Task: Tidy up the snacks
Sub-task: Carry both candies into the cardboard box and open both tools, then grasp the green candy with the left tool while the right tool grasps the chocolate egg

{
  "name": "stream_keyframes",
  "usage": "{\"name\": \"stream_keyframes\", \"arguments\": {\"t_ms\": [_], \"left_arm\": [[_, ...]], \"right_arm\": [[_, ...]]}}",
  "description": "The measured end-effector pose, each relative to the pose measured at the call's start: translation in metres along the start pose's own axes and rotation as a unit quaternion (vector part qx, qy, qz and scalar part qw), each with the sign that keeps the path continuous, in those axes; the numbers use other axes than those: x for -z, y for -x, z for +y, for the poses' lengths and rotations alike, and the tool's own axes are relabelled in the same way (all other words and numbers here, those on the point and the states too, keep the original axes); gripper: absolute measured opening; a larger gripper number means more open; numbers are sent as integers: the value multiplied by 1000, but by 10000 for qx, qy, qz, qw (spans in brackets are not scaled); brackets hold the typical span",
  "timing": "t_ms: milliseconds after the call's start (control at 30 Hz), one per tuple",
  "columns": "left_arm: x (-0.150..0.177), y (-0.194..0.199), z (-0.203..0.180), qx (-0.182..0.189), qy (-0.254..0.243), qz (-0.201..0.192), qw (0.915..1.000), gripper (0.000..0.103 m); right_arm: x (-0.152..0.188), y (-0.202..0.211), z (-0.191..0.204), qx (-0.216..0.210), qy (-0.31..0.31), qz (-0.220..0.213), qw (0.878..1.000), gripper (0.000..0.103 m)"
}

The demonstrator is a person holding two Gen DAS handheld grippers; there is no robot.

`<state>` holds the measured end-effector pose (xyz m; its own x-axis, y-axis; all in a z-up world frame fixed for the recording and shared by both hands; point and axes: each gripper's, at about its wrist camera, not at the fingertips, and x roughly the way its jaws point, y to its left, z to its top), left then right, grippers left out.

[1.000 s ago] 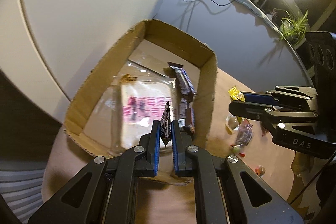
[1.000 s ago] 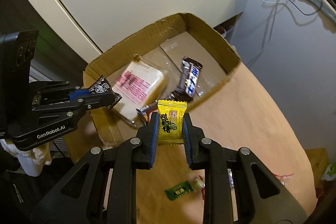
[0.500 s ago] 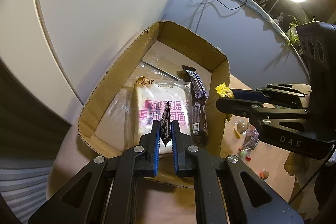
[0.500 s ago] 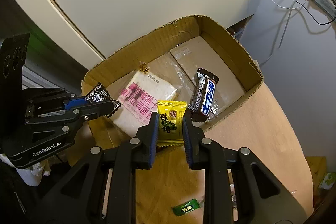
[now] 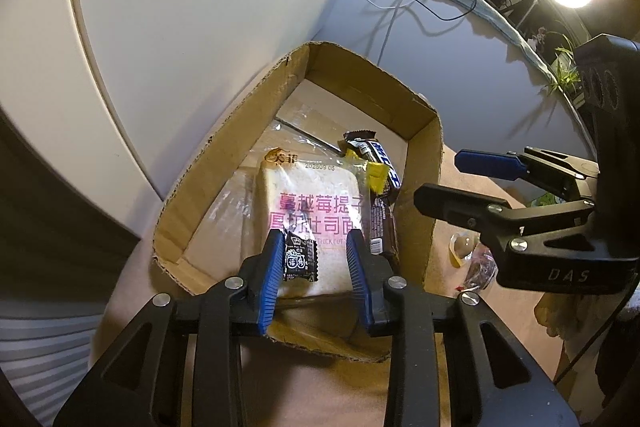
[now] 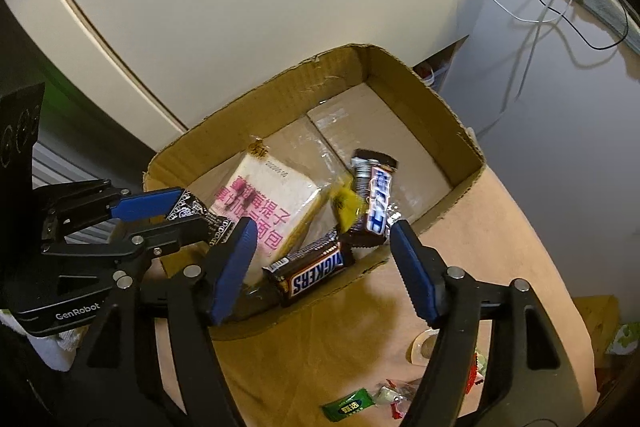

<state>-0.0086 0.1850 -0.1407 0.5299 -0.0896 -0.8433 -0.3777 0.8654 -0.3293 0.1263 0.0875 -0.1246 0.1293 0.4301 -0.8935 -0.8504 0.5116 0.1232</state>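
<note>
Your left gripper (image 5: pixel 314 269) hung over the near end of the open brown cardboard box (image 5: pixel 425 187), its blue pads spread wide. The small black sachet with white print (image 5: pixel 300 261) sat between them, against the left pad; whether it was loose or stuck there I could not tell. Your right gripper (image 6: pixel 320 269) was also wide open and held nothing. The yellow candy packet (image 6: pixel 346 205) lay blurred inside the box, between the clear-wrapped slice of bread with pink lettering (image 6: pixel 272 203) and the upright brown chocolate bar with blue-and-white print (image 6: pixel 374 199). A Snickers bar (image 6: pixel 312 273) lay near the box's front wall. On the tan tabletop (image 6: pixel 320 347), a green wrapped sweet (image 6: pixel 348 405) and other small wrappers lay outside the box.
</note>
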Motion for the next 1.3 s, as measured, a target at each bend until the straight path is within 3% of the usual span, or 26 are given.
{"name": "stream_keyframes", "arguments": {"t_ms": [633, 1100, 1300], "left_arm": [[2, 7, -13, -46, -259, -63, 9996, 34], [4, 16, -30, -265, -653, -255, 9972, 39], [6, 19, -41, -197, -765, -261, 9965, 39]], "right_arm": [[30, 30, -35, 104, -403, -102, 9991, 72], [108, 55, -89, 402, -1242, -31, 9914, 72], [147, 66, -114, 529, -1731, 3, 9835, 72]]}}
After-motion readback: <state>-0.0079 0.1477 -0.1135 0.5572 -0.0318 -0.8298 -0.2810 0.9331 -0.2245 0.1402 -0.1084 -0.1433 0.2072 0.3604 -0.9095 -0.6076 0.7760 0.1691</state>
